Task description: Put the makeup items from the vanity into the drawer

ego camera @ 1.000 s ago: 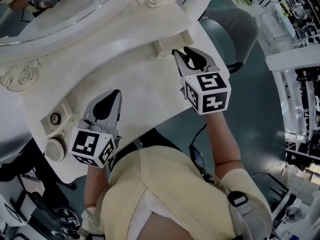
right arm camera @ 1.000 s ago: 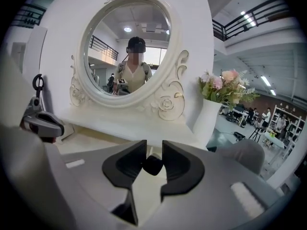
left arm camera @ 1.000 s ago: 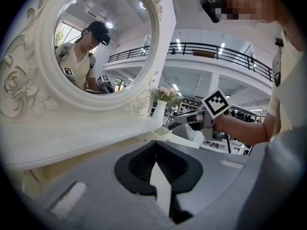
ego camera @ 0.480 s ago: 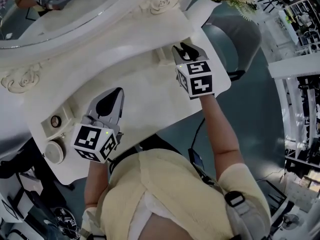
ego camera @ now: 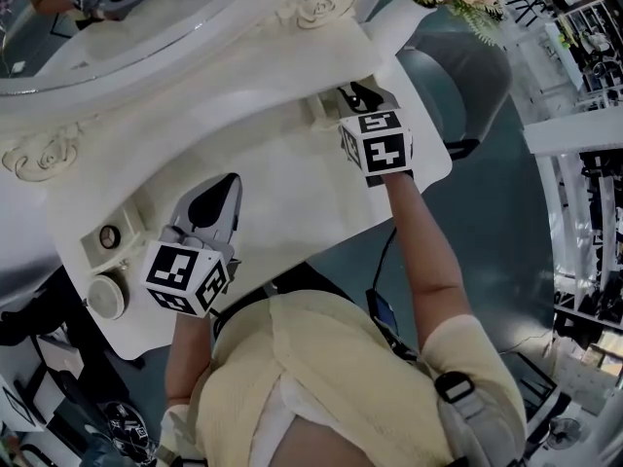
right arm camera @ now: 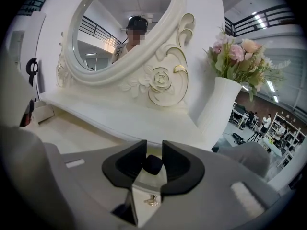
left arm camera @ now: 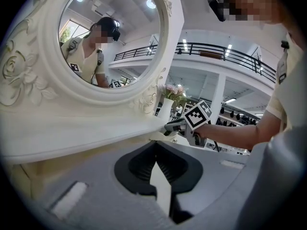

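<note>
One small dark makeup item [right arm camera: 153,165] is gripped in the right tool [right arm camera: 153,147], just above a brass pull [right arm camera: 151,200], probably of the drawer. The left tool [left arm camera: 156,146], closed and empty, is well apart.

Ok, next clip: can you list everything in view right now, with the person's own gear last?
vanity: one, white, middle of the head view
mirror: one, oval with a white carved frame, at the vanity's back
vase: one, white, at the vanity's right end
flowers: one bunch, mostly pink, in the vase
round jar: one, cream, vanity's left end
small round item: one, dark-centred, beside the round jar
chair: one, grey, past the vanity's right end
small dark item: one, black, in the right claw
left claw: one, grey, shut, empty, over the vanity's front left
right claw: one, grey, shut on the small dark item
yellow top: one, on the person
</note>
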Action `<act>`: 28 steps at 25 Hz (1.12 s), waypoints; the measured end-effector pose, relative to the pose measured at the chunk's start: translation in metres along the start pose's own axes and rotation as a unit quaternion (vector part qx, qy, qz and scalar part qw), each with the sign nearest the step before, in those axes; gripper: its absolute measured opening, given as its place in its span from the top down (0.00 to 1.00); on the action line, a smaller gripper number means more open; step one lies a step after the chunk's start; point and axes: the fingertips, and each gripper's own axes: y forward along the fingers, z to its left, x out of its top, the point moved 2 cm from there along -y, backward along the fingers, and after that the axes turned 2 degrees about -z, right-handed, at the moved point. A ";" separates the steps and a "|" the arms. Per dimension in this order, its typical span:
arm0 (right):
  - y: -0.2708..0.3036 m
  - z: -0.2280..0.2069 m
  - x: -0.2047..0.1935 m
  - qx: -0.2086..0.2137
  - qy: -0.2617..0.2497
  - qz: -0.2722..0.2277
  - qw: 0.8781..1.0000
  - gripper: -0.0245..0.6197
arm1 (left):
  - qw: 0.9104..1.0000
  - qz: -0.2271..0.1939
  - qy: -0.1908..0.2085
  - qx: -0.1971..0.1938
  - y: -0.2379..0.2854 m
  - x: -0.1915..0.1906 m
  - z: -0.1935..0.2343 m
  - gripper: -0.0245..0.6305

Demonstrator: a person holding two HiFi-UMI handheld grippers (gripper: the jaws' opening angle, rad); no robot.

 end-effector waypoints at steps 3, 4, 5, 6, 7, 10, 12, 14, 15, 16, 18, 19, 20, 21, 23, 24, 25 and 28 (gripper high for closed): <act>0.005 0.000 -0.002 -0.002 0.002 0.005 1.000 0.80 | 1.000 0.003 0.001 -0.001 0.001 -0.003 -0.002 0.96; 0.006 0.000 -0.004 -0.003 0.001 0.006 1.000 0.80 | 1.000 0.004 0.001 -0.002 0.001 -0.003 -0.002 0.96; 0.007 0.000 -0.005 -0.003 0.000 0.007 1.000 0.80 | 1.000 0.005 0.001 -0.002 0.001 -0.004 -0.002 0.96; 0.008 0.000 -0.006 -0.004 -0.001 0.008 1.000 0.80 | 1.000 0.005 0.001 -0.002 0.000 -0.005 -0.002 0.96; 0.009 0.000 -0.007 -0.004 -0.002 0.008 1.000 0.80 | 1.000 0.006 0.001 -0.002 0.000 -0.006 -0.002 0.96; 0.010 -0.002 -0.011 -0.010 -0.005 0.011 1.000 0.80 | 1.000 0.007 0.001 -0.001 -0.001 -0.006 -0.003 0.96; 0.011 -0.003 -0.012 -0.013 -0.006 0.010 1.000 0.80 | 1.000 0.008 0.001 0.000 -0.001 -0.007 -0.003 0.96; 0.011 -0.004 -0.012 -0.013 -0.004 0.010 1.000 0.79 | 1.000 0.009 0.001 0.000 -0.002 -0.008 -0.002 0.96; 0.011 -0.004 -0.012 -0.014 -0.003 0.011 1.000 0.79 | 1.000 0.009 0.001 0.000 -0.002 -0.008 -0.002 0.96; 0.011 -0.005 -0.012 -0.015 -0.002 0.011 1.000 0.78 | 1.000 0.010 0.001 -0.001 -0.002 -0.008 -0.003 0.96; 0.011 -0.007 -0.011 -0.019 0.000 0.011 1.000 0.75 | 1.000 0.010 0.002 -0.002 -0.002 -0.008 -0.003 0.96; 0.010 -0.007 -0.011 -0.021 0.002 0.011 1.000 0.75 | 1.000 0.010 0.002 -0.002 -0.003 -0.008 -0.004 0.96; 0.009 -0.008 -0.011 -0.023 0.004 0.009 1.000 0.74 | 1.000 0.010 0.002 -0.002 -0.003 -0.009 -0.003 0.96; 0.009 -0.008 -0.010 -0.025 0.005 0.008 1.000 0.74 | 1.000 0.010 0.002 -0.002 -0.004 -0.009 -0.003 0.96; 0.007 -0.010 -0.010 -0.031 0.006 0.004 0.999 0.73 | 1.000 0.011 0.002 -0.002 -0.005 -0.010 -0.003 0.96; 0.006 -0.011 -0.009 -0.034 0.006 0.003 0.999 0.72 | 1.000 0.011 0.002 -0.002 -0.005 -0.011 -0.003 0.96; 0.005 -0.012 -0.009 -0.037 0.006 0.001 0.999 0.72 | 1.000 0.012 0.002 -0.003 -0.005 -0.011 -0.003 0.96; 0.001 -0.014 -0.008 -0.046 0.008 -0.003 0.999 0.71 | 1.000 0.012 0.002 -0.003 -0.007 -0.011 -0.004 0.96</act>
